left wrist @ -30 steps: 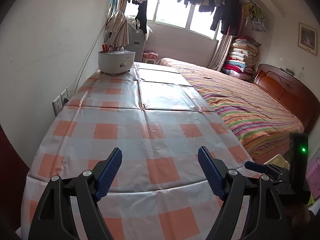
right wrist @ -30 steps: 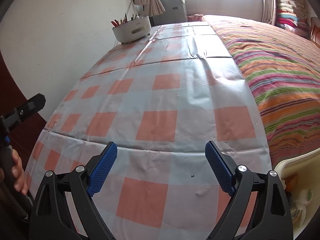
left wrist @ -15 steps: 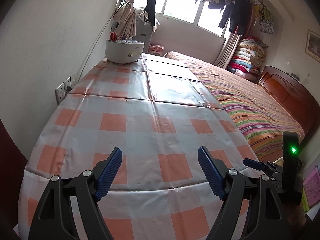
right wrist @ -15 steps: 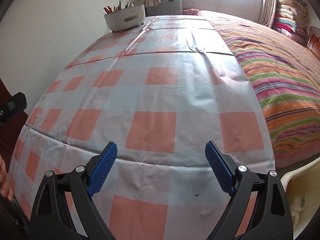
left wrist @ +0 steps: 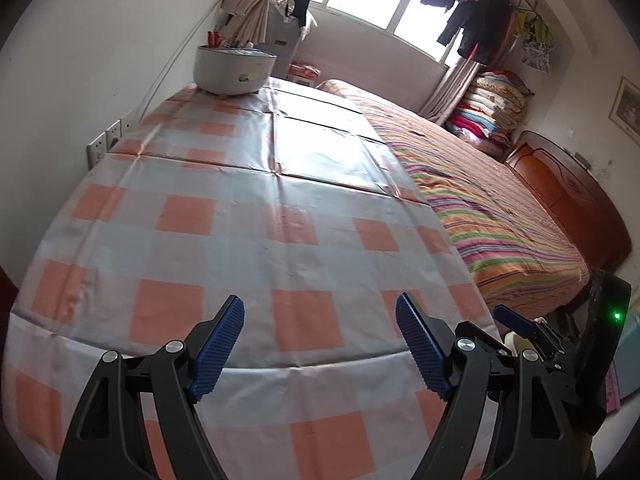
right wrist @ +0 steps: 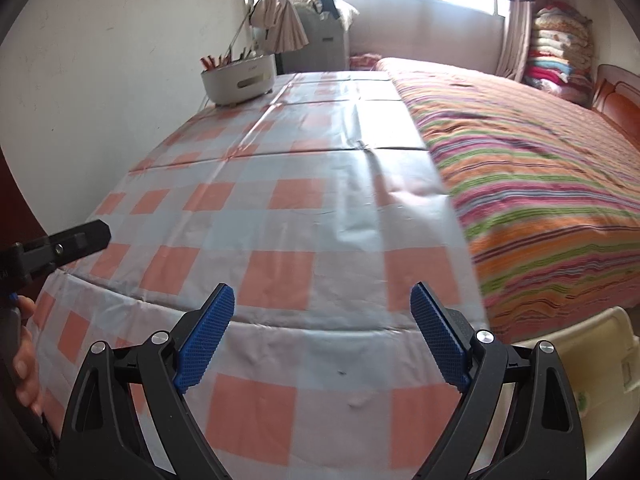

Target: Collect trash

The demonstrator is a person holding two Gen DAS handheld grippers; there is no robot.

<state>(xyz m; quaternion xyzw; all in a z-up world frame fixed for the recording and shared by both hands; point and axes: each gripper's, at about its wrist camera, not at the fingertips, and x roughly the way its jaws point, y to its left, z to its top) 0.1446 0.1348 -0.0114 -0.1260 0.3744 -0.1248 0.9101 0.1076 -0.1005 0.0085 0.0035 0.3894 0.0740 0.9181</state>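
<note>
Above the near edge of the bare checked tablecloth both grippers, left and right, gape empty, a pale bin half cut off beside the bed

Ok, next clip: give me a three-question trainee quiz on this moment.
1. True or false: the left gripper holds a piece of trash.
2. What stands at the far end of the orange-and-white checked plastic tablecloth? A) white round appliance B) green bottle C) cardboard box
3. Fill in: beside the table's right edge lies a bed with a ____ blanket.

Key:
1. False; both it and the right gripper are open and empty.
2. A, the white round appliance.
3. Striped; the multicoloured striped blanket.
</note>
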